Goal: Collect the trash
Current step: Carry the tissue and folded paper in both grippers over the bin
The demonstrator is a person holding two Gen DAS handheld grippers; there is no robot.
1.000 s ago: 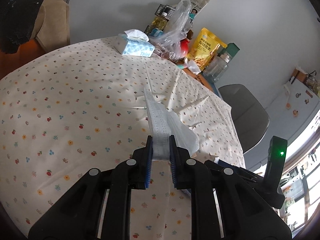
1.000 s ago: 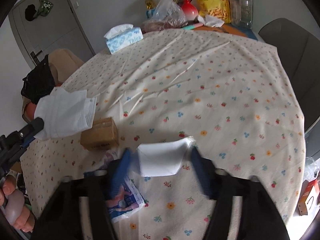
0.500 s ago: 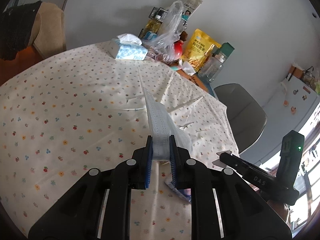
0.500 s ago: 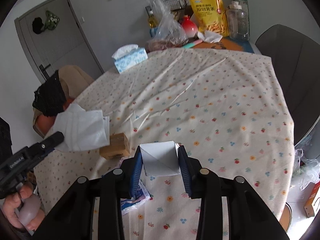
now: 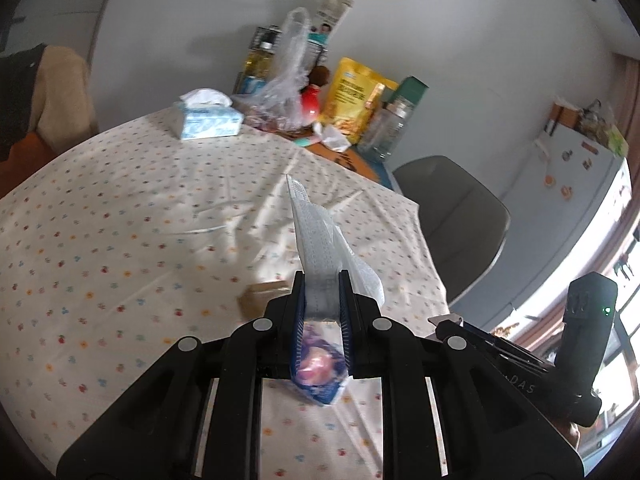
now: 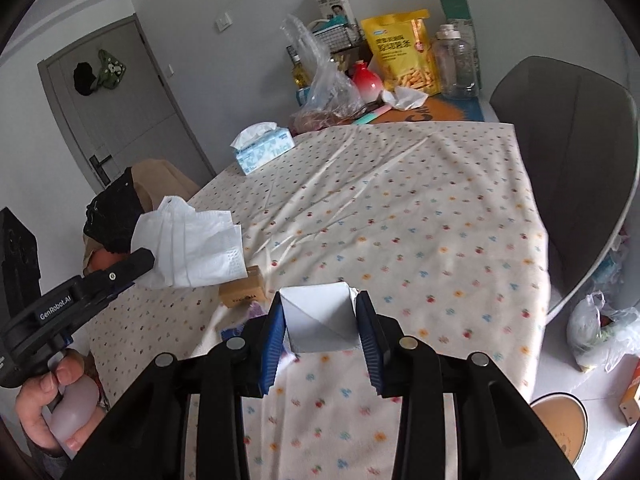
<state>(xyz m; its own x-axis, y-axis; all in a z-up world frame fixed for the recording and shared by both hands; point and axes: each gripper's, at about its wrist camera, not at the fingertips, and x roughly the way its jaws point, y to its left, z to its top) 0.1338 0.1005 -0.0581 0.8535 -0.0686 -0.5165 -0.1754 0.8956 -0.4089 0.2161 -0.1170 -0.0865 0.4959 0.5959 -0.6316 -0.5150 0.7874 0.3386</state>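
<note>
A table draped in a cream tablecloth (image 6: 420, 216) printed with small fruits and flowers fills a grey-walled room, with a grey door (image 6: 120, 108) beyond its far left corner and a grey chair (image 6: 572, 168) drawn up along its right side. A white fridge (image 5: 576, 184) stands by the window at the right of the left wrist view. The cloth lies wide and bare across its middle; clutter crowds only the far end, where a yellow snack bag (image 6: 404, 50), a clear plastic bag (image 6: 324, 84), a clear jar (image 6: 458, 60) and a red vase (image 6: 366, 80) stand together, with a blue tissue box (image 6: 264, 148) just in front of them on the cloth. Off the table's right edge, a tied plastic bag (image 6: 600, 332) and a round tan bin lid (image 6: 560, 424) sit on the pale floor. Near the front left edge lie a small cardboard box (image 6: 244, 290) and, just beside it, a blue printed wrapper (image 5: 320, 368). The left gripper (image 5: 322, 300), held above the table, pinches a crumpled white tissue (image 5: 320, 240) between its blue pads. The right gripper (image 6: 320, 320) clamps a folded white paper carton (image 6: 316, 320) above the near edge.
</note>
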